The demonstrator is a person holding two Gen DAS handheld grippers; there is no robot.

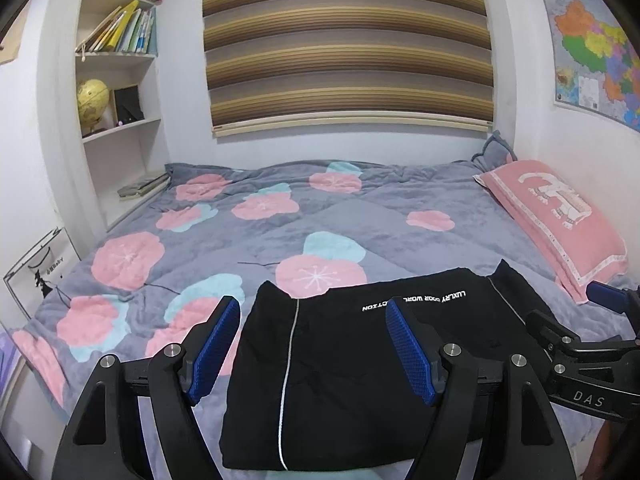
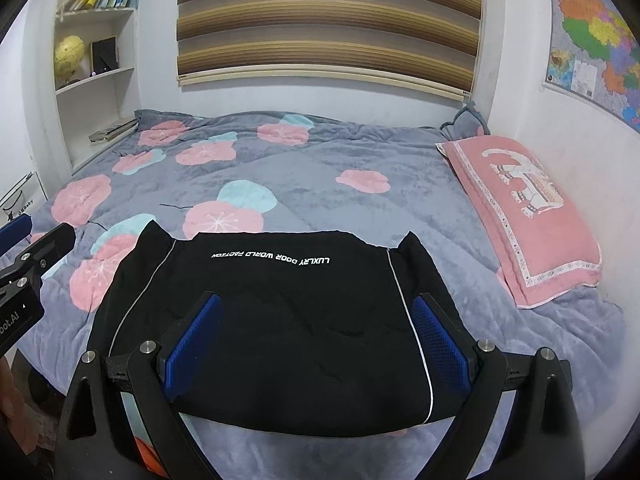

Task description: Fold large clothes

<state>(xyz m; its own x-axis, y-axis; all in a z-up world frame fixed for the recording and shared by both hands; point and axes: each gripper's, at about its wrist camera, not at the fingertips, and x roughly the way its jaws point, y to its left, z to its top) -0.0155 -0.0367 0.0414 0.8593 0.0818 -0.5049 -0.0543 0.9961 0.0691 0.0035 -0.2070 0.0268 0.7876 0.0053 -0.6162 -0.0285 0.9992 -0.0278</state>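
A black garment [image 2: 276, 320] lies folded into a broad rectangle at the near edge of the bed, on the grey quilt [image 1: 248, 240] with its pink and blue flowers. White lettering runs across its far part and a thin pale stripe runs down each side. A pink pillow [image 2: 524, 216] sits to its right, near it.

The left gripper [image 1: 312, 320] hovers over the garment's left part with its blue pads spread wide — nothing pinched between them. The right gripper [image 2: 316, 316] hangs over the middle of the cloth, its fingers likewise apart and empty.

The white shelves [image 1: 120, 132] at the far left wall hold leaning books [image 1: 124, 28] up top, a yellow globe [image 1: 93, 100] lower down, and a few flat books on the lowest ledge.
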